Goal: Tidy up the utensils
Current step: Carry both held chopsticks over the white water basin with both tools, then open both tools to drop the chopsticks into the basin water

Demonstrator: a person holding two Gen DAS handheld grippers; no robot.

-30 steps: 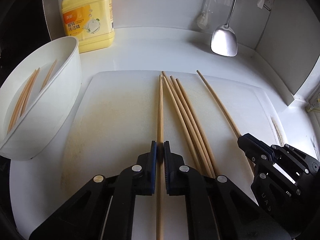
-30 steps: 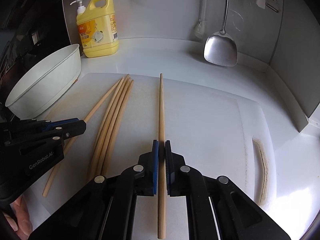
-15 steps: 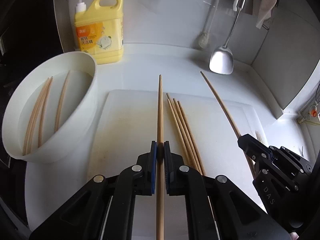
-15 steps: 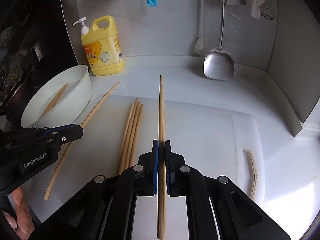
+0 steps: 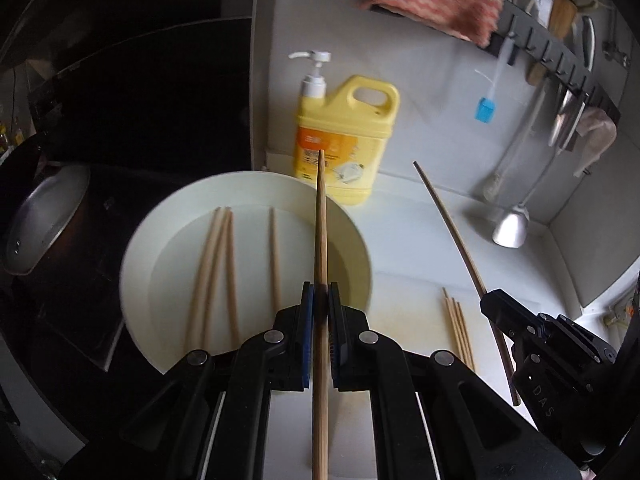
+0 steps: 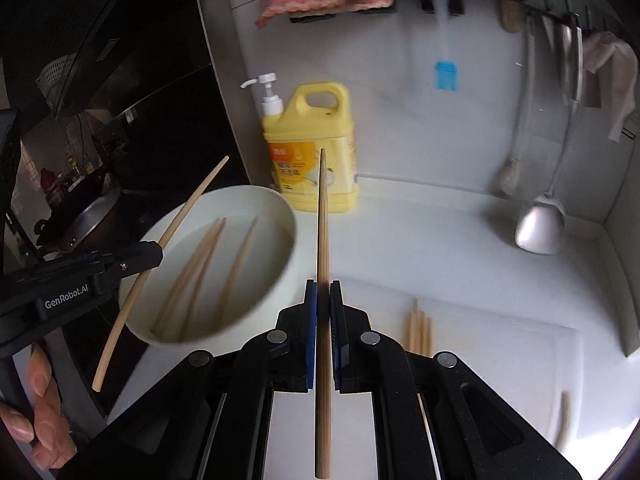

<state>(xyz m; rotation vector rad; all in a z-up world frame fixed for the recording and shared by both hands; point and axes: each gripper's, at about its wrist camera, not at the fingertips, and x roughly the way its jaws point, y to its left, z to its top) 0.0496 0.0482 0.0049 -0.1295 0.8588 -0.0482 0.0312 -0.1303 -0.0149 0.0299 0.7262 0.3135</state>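
Chopstick (image 5: 321, 240) pinched in my left gripper (image 5: 320, 304) over bowl (image 5: 140, 248); my right gripper (image 6: 323, 304) pinches second chopstick (image 6: 323, 240).

home kitchen | detergent jug (image 5: 346, 136) | hanging spatula (image 6: 540, 230) | wok (image 5: 44, 220) | white counter (image 6: 440, 240)

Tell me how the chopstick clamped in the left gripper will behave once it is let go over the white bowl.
The chopstick in the left gripper looks thin, stiff and light. Being round, it may roll inside the white bowl.
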